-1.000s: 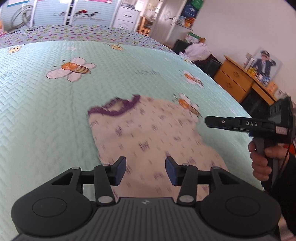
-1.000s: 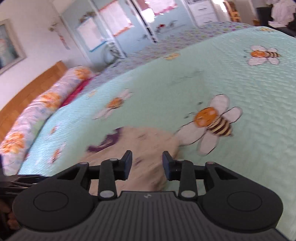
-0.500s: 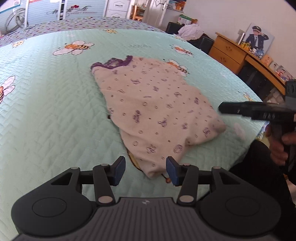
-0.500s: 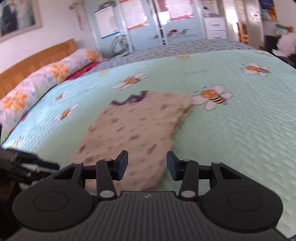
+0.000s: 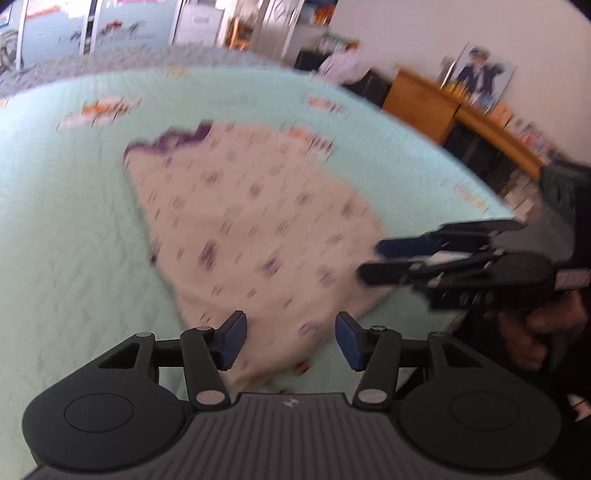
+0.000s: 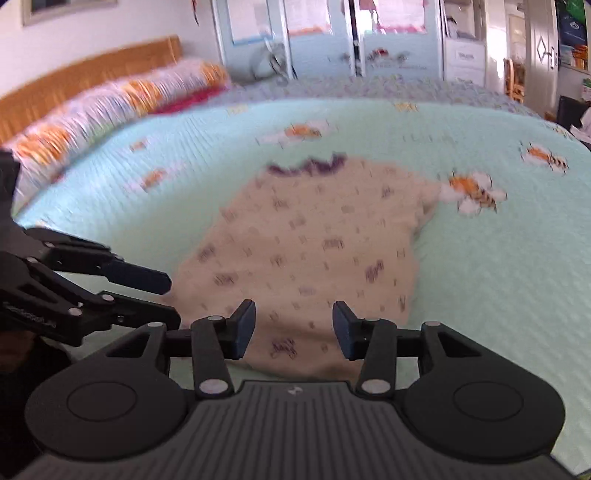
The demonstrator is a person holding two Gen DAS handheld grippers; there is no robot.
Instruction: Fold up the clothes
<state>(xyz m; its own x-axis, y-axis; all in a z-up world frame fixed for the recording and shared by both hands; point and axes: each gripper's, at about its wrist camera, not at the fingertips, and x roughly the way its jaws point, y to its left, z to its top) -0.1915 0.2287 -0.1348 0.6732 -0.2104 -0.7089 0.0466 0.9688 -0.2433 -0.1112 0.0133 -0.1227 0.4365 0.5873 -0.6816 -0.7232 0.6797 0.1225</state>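
Observation:
A cream garment with small purple marks and a purple collar point(image 5: 255, 229) point(image 6: 317, 240) lies flat on the pale green bee-print bedspread point(image 5: 66, 221), collar at the far end. My left gripper point(image 5: 290, 341) hangs open just above the garment's near hem, nothing between its blue pads. My right gripper point(image 6: 293, 328) is also open over the near hem, a little to the right. In the left wrist view the right gripper point(image 5: 373, 262) shows at the garment's right edge, held by a hand point(image 5: 532, 328). In the right wrist view the left gripper point(image 6: 168, 295) reaches in from the left.
A long flowered bolster point(image 6: 110, 99) lies along the wooden headboard point(image 6: 85, 81) at the far left. Wooden desks point(image 5: 454, 107) with clutter stand past the bed's right side. The bed's near edge runs just under both grippers. Wardrobes point(image 6: 332, 33) line the far wall.
Both grippers have drawn back from over the garment's middle to its near hem, so the whole garment now shows. The right gripper has swung round towards the left one. Both stay open and empty.

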